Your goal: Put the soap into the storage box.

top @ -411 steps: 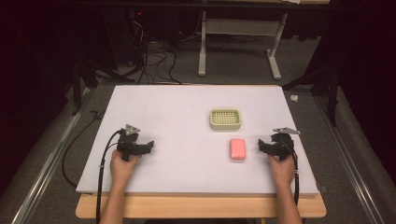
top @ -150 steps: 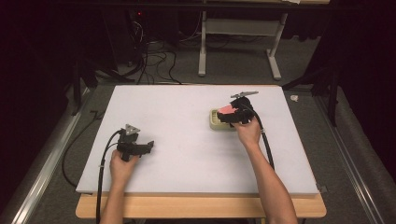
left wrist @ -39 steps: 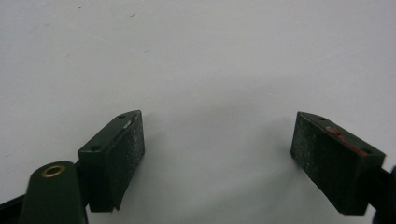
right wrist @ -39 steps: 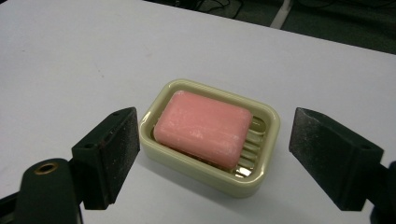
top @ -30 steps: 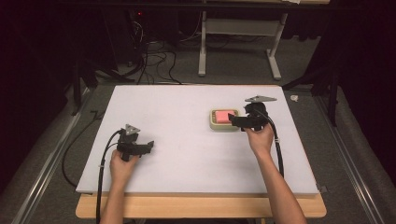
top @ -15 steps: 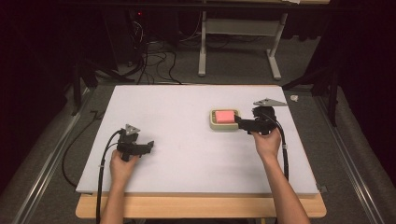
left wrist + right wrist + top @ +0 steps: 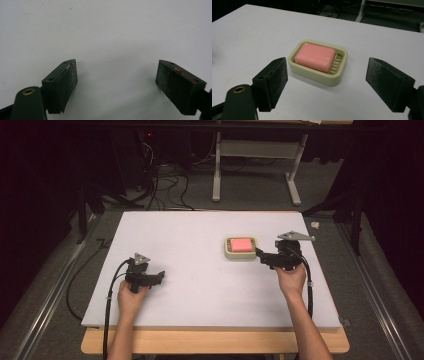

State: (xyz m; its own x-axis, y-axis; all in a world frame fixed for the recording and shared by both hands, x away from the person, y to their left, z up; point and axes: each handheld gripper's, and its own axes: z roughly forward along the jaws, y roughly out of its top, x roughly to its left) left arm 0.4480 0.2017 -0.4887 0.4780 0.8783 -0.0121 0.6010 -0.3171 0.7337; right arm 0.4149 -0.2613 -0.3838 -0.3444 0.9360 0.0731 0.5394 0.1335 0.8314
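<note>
1. The pink soap bar (image 7: 315,57) lies flat inside the cream soap dish (image 7: 342,61), towards one end of it, so that a few of the dish's ribs show bare at the other end. In the high view the soap bar (image 7: 241,244) sits in the soap dish (image 7: 227,251) on the right half of the white table (image 7: 200,285).

2. The right gripper (image 7: 261,256) is just beside the dish, on its right, pointing towards it. In the right gripper view its jaws stand spread wide with nothing between them, the dish a little way ahead and clear of both pads.

3. The left gripper (image 7: 159,276) rests on the table's left side, well apart from the dish. Its jaws are also spread wide and empty, with bare white table in front of them.

4. Judging by how things lie, the main work looks done: the soap is seated in its dish and no gripper touches it.

5. What seems left is small: to draw the right hand (image 7: 290,279) clear of the dish and bring it to rest near the table's front edge, as the left hand (image 7: 131,296) is.
</note>
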